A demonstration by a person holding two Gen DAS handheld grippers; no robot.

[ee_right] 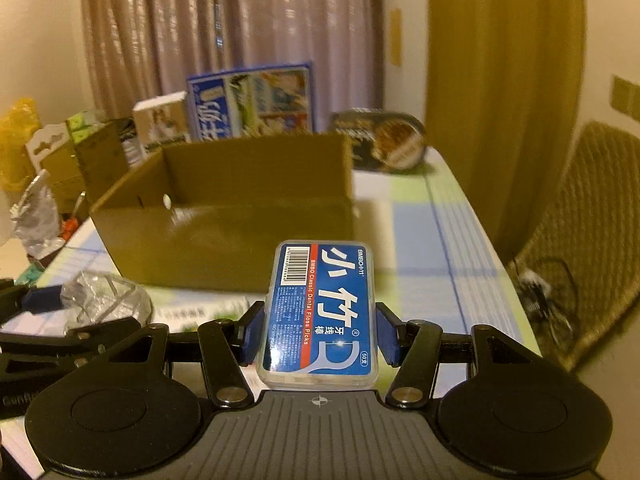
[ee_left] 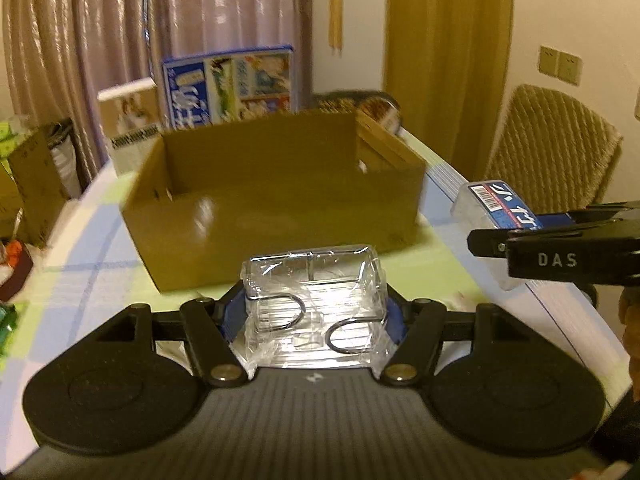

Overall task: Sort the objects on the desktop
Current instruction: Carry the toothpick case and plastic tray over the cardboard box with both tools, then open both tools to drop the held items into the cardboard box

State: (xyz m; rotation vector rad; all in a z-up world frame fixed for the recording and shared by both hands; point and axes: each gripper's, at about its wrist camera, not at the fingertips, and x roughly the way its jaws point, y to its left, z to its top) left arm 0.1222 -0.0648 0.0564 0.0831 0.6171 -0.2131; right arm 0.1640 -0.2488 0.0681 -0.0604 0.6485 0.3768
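My left gripper (ee_left: 314, 316) is shut on a clear plastic packet of metal hooks (ee_left: 316, 304) and holds it above the table, just in front of an open cardboard box (ee_left: 276, 216). My right gripper (ee_right: 320, 334) is shut on a blue-labelled dental floss pick case (ee_right: 322, 312), also in front of the cardboard box (ee_right: 224, 236). In the left wrist view the floss case (ee_left: 496, 216) and right gripper show at the right. In the right wrist view the hook packet (ee_right: 106, 300) and left gripper show at the lower left.
The table has a checked cloth (ee_right: 420, 240). Behind the box stand a blue printed carton (ee_left: 228, 88), a white carton (ee_left: 130, 120) and a dark round food tub (ee_right: 384, 140). A green-white flat box (ee_right: 200, 314) lies on the table. A wicker chair (ee_left: 556, 148) stands right; clutter lies left.
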